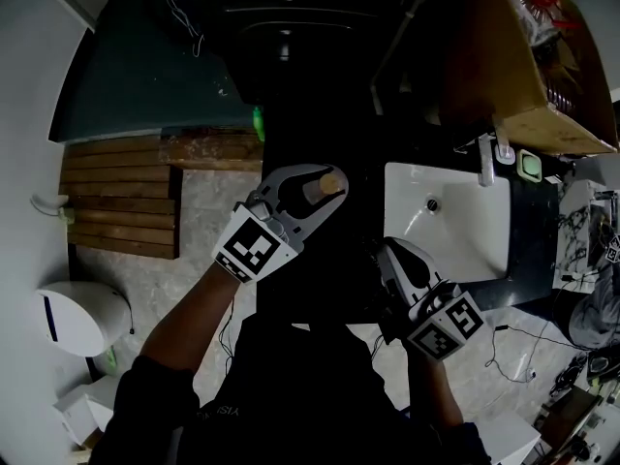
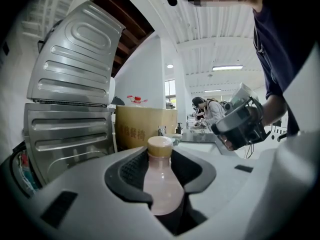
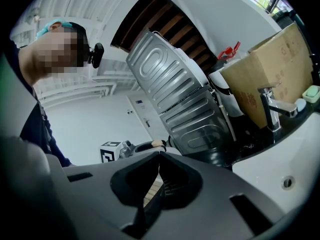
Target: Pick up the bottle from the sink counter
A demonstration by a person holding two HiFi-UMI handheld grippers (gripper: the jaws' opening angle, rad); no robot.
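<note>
A pale pink bottle (image 2: 161,184) with a tan cap (image 1: 331,181) stands upright between the jaws of my left gripper (image 1: 320,188), which is shut on the bottle's body and holds it in the air to the left of the sink. The same cap (image 2: 160,144) rises just above the dark pads in the left gripper view. My right gripper (image 1: 389,254) hovers by the sink's front left corner; its jaws (image 3: 159,156) meet at the tips with nothing between them. Beyond them the right gripper view shows the left gripper (image 3: 120,151).
A white sink basin (image 1: 465,235) with a chrome tap (image 1: 485,161) is set in the dark counter at right. Behind it stands a cardboard box (image 1: 509,61). A dark washing machine (image 1: 291,27) with a raised metal lid (image 2: 70,69) is ahead. Wooden slats (image 1: 121,197) lie on the floor at left.
</note>
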